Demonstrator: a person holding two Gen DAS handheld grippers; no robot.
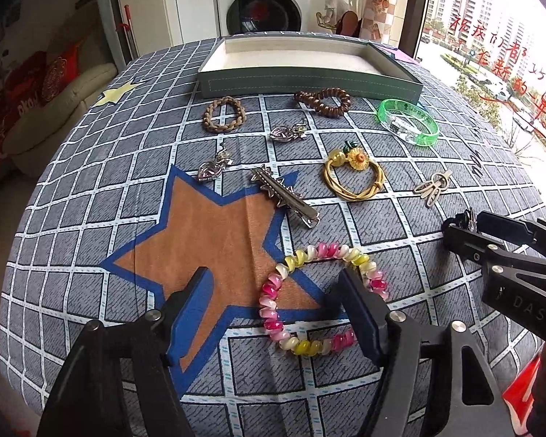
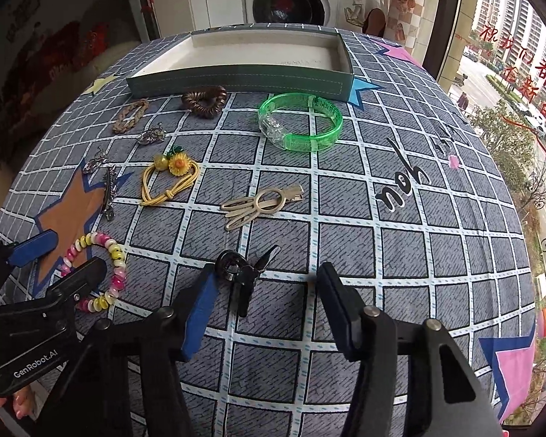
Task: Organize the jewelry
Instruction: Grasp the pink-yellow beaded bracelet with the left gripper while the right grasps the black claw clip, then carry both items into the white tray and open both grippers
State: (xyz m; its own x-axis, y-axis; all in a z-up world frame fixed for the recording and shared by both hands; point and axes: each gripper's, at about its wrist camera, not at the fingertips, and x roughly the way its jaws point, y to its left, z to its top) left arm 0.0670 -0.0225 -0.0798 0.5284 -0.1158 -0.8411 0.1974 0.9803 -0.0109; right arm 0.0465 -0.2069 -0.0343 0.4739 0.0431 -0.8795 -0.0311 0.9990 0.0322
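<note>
Entry: left claw (image 1: 276, 313) spread astride pink-yellow coil bracelet (image 1: 320, 298), right claw (image 2: 265, 306) spread around black clip (image 2: 242, 273); tray (image 1: 309, 83) at twelve o'clock lies unfilled; springy coil is judged liable to slip if pinched off-centre.

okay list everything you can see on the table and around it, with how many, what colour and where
shallow cardboard tray: 1, grey-green, white inside, far edge
braided band: 1, tan, before tray
coil hair ties: 1 brown by tray; 1 pink-yellow-white near left claw
plastic bangle: 1, green
jewelled earrings: 2, silver-pink
metal hair clips: 1 silver, 1 beige, 1 black
sunflower elastic tie: 1, yellow
washing machine: 1, white, behind
left claw: open
right claw: open
</note>
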